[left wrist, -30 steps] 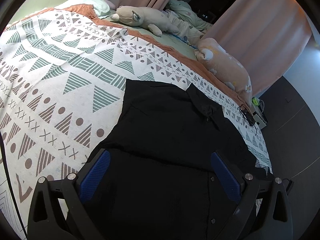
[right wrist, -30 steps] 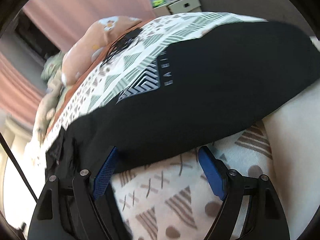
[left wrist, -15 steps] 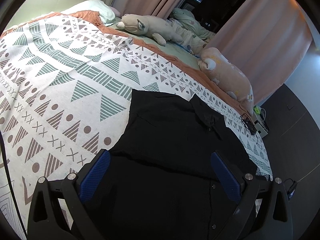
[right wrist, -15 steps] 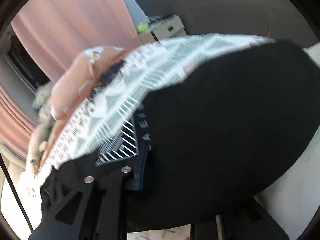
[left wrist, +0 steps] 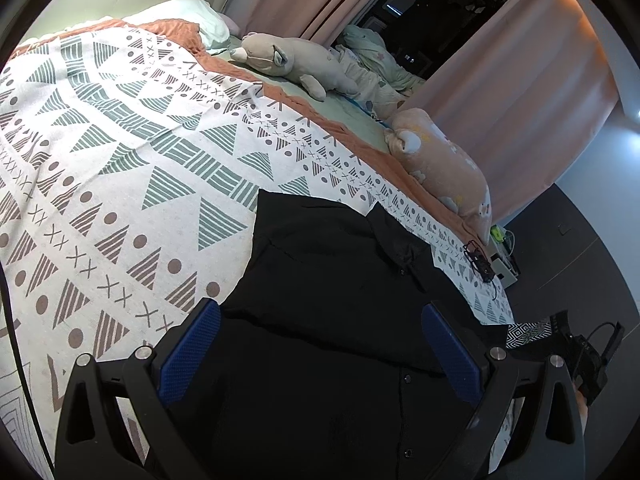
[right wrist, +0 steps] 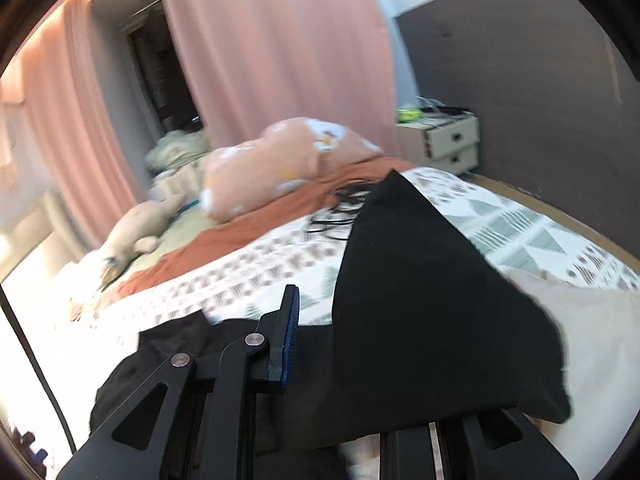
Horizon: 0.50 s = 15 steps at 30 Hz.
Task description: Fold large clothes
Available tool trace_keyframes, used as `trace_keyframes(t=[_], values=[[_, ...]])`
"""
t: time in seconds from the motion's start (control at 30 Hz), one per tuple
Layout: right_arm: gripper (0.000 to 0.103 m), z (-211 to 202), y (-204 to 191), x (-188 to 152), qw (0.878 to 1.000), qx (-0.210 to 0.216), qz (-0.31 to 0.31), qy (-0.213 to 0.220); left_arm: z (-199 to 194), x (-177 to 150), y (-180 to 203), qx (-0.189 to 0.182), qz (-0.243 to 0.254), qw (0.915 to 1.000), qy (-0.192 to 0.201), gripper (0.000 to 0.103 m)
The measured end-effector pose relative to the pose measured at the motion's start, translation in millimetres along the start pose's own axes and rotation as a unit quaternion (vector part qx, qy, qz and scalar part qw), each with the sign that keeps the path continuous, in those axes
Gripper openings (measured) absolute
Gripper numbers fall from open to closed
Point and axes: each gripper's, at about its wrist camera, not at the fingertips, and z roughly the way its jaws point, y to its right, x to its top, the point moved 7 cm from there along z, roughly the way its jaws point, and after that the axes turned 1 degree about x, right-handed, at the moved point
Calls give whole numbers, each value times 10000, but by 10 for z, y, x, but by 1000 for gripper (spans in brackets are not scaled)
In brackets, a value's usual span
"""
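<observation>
— What is your left gripper doing?

— It hangs released, its two blue pads spread wide with nothing between them. Directly under it and stretching ahead lies the black shirt, spread on the patterned bedspread, collar at the far end from my fingers and the button placket running beneath the right-hand pad.

— And the right gripper?

— Clenched on the black shirt. A flap of the cloth stands up from between the jaws, rising to a peak ahead and to the right of my left finger, and it covers the other finger altogether. The view is blurred, so I can't tell which part of the garment this is.

— What lies past the cloth?

— Farther along the bed, beyond the bedspread's edge, there's an orange sheet, a peach cushion and a grey plush animal. To the right of the peak stands a small bedside cabinet, with pink curtains behind everything.

— Does the left view show those too?

— Yes, the plush animal and cushion lie far ahead of the pads, along the bed's far side. My right gripper shows low at the right edge.
</observation>
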Motion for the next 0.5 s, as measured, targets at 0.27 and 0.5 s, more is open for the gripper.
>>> trace_keyframes(t=[0.27,0.5], values=[[16,89,-642,-342,9953,653,-280,-658,-52,25,-42,-236,-178,9996,-34,103],[16,593,-1106,-873,9845,1040,-336,-1374,-87,45,-77,-360,-298,9989,-32,103]])
